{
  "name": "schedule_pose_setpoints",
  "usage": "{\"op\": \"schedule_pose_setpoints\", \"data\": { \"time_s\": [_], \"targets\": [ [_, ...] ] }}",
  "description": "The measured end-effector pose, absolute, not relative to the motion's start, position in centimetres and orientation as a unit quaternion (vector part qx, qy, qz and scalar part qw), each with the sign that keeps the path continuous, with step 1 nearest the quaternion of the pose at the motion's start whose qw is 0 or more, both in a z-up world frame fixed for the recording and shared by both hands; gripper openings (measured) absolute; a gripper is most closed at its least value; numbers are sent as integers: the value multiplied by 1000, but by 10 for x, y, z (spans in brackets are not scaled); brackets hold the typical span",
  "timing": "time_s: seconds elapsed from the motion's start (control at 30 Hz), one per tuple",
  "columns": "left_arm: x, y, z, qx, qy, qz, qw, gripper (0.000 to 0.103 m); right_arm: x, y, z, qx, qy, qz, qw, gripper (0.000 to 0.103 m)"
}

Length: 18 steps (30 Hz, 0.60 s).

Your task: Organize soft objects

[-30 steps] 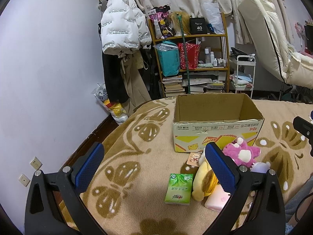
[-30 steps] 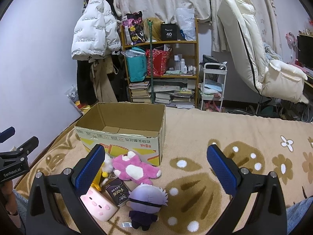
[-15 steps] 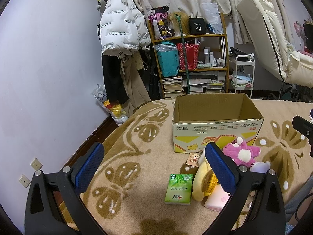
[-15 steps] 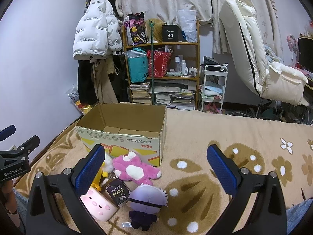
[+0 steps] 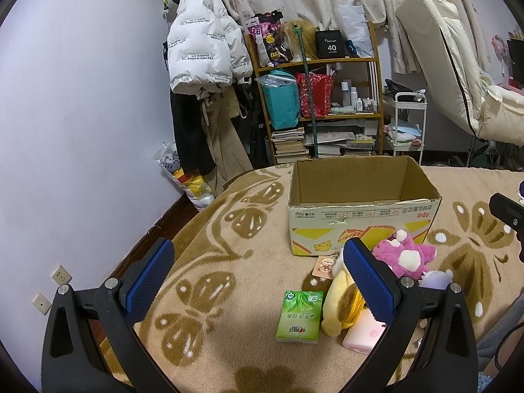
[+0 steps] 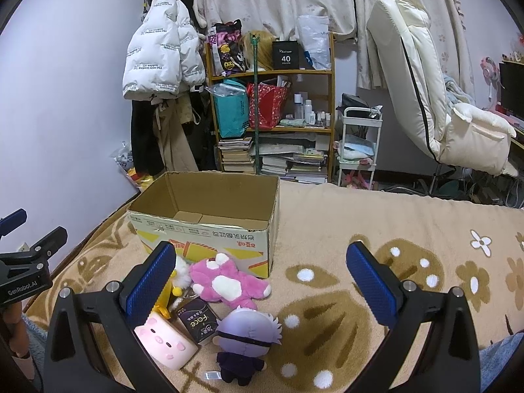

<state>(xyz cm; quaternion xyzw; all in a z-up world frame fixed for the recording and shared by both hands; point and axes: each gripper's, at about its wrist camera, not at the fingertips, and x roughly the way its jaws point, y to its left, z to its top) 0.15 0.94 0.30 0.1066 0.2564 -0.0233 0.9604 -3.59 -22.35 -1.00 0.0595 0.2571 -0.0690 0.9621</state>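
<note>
Against the views from half a second and a second ago nothing has moved, so I judge sorting has not begun: the left gripper [image 5: 258, 275] and right gripper [image 6: 262, 275] both hover with blue pads spread wide and empty. The open brown cardboard box [image 6: 209, 226] sits empty at 12 o'clock, with the pink plush toy [image 6: 226, 283], purple-haired doll [image 6: 247, 334], pink pig-faced block [image 6: 165, 342], yellow plush [image 5: 340, 304] and green tissue pack [image 5: 299, 316] clustered at 6 o'clock just before its front wall. Bare blanket [image 6: 409, 222] lies open at 3 o'clock; the bed's edge drops away at 9 o'clock.
</note>
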Motion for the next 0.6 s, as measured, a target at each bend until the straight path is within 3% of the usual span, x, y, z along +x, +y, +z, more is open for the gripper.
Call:
{"op": "schedule_pose_setpoints", "data": {
  "time_s": [0.6],
  "targets": [
    [1,8,2,107,259,-24,960,102,-34,-220,-16,66,270,-67,958,103]
  ]
}}
